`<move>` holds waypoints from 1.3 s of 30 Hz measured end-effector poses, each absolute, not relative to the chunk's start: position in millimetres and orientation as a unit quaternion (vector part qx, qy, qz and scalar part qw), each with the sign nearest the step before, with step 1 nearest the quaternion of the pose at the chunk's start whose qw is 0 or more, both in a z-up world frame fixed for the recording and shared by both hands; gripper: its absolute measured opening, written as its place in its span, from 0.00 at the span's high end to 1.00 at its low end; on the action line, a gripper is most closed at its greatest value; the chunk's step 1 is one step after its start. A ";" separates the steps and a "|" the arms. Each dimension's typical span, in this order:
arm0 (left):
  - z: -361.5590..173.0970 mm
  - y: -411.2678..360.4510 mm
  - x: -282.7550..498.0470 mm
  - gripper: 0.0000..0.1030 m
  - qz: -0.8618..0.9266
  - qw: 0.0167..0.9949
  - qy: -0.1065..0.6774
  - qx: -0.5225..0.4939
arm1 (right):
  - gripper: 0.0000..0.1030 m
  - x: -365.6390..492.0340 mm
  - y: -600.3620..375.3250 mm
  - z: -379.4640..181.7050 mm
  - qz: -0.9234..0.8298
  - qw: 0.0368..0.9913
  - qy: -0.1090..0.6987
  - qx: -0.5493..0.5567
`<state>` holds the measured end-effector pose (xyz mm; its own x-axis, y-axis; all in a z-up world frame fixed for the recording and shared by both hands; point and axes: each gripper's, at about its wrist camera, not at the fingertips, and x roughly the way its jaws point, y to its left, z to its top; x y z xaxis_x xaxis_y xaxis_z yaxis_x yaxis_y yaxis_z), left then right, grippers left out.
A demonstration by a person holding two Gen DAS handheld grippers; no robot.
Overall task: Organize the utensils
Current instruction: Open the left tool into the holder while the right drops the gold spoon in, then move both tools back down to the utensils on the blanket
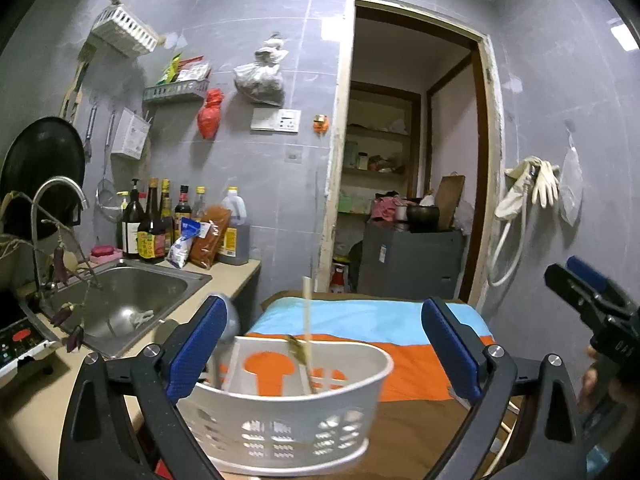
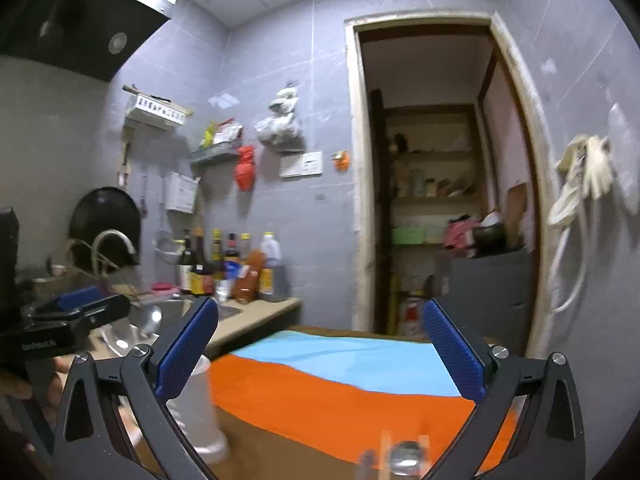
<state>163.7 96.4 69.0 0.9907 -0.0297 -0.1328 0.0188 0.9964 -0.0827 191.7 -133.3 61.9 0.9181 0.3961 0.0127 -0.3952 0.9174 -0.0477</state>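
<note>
A white slotted utensil basket [image 1: 288,412] stands on the table between my left gripper's [image 1: 324,352] open blue fingers, untouched by them. In it stand a metal ladle [image 1: 229,324] and a pale chopstick [image 1: 307,320]. My right gripper [image 2: 320,356] is open and empty over the orange and blue cloth [image 2: 340,392]; it also shows at the right edge of the left wrist view [image 1: 592,300]. The basket shows blurred at the right wrist view's lower left [image 2: 200,408]. Blurred metal utensils [image 2: 404,456] lie at that view's bottom edge.
A steel sink [image 1: 132,300] with a tap [image 1: 60,200] is on the counter to the left, with sauce bottles [image 1: 160,220] behind it. An open doorway [image 1: 408,152] lies ahead. Gloves [image 1: 532,184] hang on the right wall.
</note>
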 end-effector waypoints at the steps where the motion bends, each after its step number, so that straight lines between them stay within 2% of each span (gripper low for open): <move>1: 67.5 90.2 163.9 0.07 -0.013 0.997 0.069 -0.036 | 0.00 189.7 -139.3 62.0 0.192 0.981 -0.011 -0.028; 18: 24.4 -12.1 200.7 0.07 -0.080 0.986 0.143 0.021 | 0.00 194.9 -238.9 25.5 0.073 0.993 0.046 -0.079; 28: -5.0 -40.0 241.7 0.07 -0.125 0.955 0.265 0.047 | 0.01 234.0 -255.4 -11.3 0.094 0.977 0.170 -0.089; 33: -17.8 -54.0 257.1 0.09 -0.138 0.938 0.309 0.069 | 0.09 249.7 -253.9 -28.0 0.095 0.964 0.224 -0.103; 34: -21.2 -56.1 259.0 0.10 -0.140 0.935 0.316 0.072 | 0.14 253.8 -252.9 -32.4 0.096 0.960 0.240 -0.107; 37: -30.1 -63.7 267.4 0.23 -0.154 0.923 0.342 0.081 | 0.24 263.3 -251.4 -42.8 0.107 0.949 0.274 -0.110; 39: -34.9 -68.1 274.6 0.35 -0.162 0.914 0.361 0.085 | 0.35 269.1 -249.8 -48.0 0.114 0.942 0.294 -0.115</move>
<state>274.6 -68.1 -34.9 0.6868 -0.2342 -0.6881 0.3571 0.9332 0.0388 269.1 -249.8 -48.0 0.8007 0.1464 -0.5809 -0.2821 0.9476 -0.1500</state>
